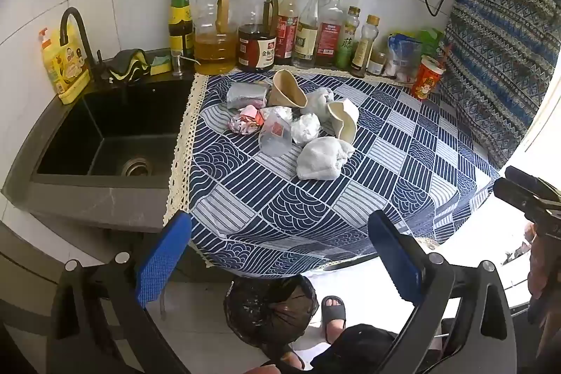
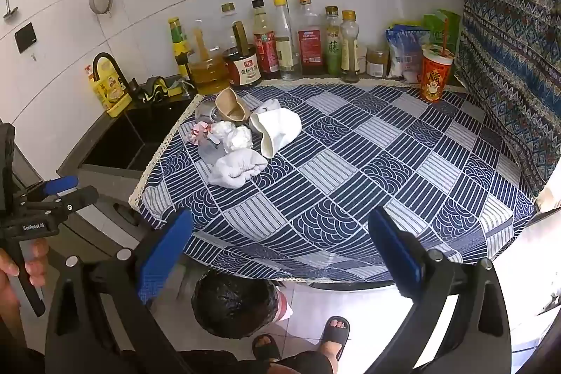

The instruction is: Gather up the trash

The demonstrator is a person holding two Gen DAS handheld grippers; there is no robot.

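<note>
We hold both tongs, left tongs (image 1: 278, 255) and right tongs (image 2: 280, 251), released and empty. The trash pile (image 1: 291, 118) sits on the counter (image 1: 385, 142), centre-frame ahead of ours left, upper left for the right tongs; the left seems nearer.

Both wrist fisheyes angled steeply down from beyond the counter's front edge, well back. Left view nearer the sink (image 1: 105, 142); right view farther right. Shared: patterned tablecloth (image 1: 315, 198), trash pile (image 2: 238, 139), bottle row (image 2: 280, 48).
</note>
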